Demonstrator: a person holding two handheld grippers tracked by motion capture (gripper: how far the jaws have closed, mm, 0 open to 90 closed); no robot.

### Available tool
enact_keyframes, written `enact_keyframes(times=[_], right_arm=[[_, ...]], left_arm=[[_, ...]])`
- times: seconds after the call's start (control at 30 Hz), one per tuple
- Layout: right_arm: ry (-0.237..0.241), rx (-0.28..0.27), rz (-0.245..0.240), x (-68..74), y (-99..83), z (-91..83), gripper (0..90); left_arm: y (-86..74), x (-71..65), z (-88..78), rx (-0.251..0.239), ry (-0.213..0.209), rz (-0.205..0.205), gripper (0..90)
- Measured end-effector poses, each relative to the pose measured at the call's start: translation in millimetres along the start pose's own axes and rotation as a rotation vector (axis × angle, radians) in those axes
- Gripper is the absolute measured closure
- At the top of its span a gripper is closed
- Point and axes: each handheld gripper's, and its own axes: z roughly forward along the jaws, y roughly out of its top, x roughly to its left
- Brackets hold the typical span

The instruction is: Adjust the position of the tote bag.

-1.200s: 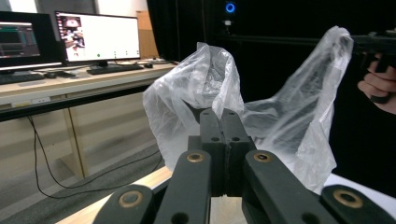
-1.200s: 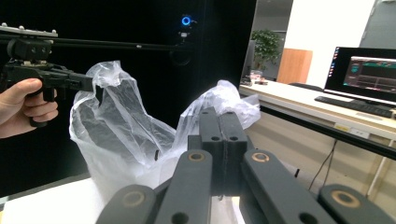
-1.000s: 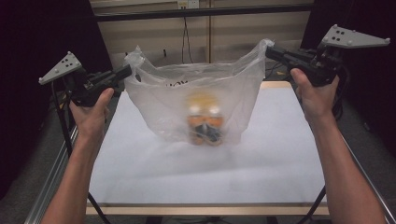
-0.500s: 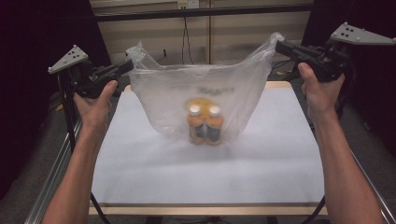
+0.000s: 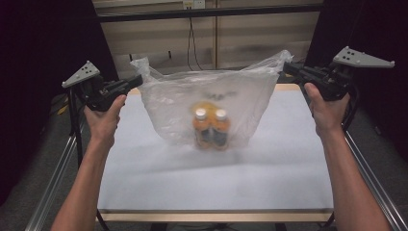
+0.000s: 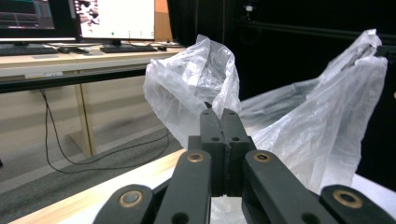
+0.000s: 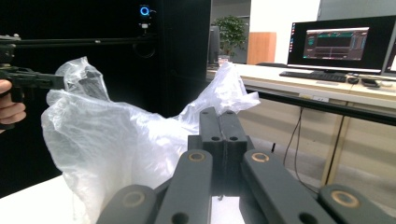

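Carrying a plastic bag [image 5: 211,103] of two bottles [image 5: 210,129], left tool [image 5: 129,84] and right tool [image 5: 288,69] each clamp a handle; next, set it gently onto the tabletop [image 5: 144,173].

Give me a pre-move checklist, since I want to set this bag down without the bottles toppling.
1. Left gripper shut on the plastic bag's left handle: ok.
2. Right gripper shut on the right handle: ok.
3. Two orange bottles upright inside the bag: ok.
4. Bag bottom resting on the table: cannot tell, blurred.
5. Bare table around the bag for setting down: ok.
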Motion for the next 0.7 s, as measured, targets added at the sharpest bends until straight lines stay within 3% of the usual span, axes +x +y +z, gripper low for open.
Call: enact_keyframes(times=[0.17, 0.7], right_arm=[[0.007, 0.033, -0.009, 4.0, -11.6, -3.4, 90.0], [0.023, 0.063, -0.003, 11.1, -44.9, -11.7, 90.0]], left_arm=[[-14.4, 1.2, -3.9, 0.008, -0.019, -0.006, 90.0], [-56.6, 1.4, -1.2, 0.07, -0.048, -0.032, 90.0]])
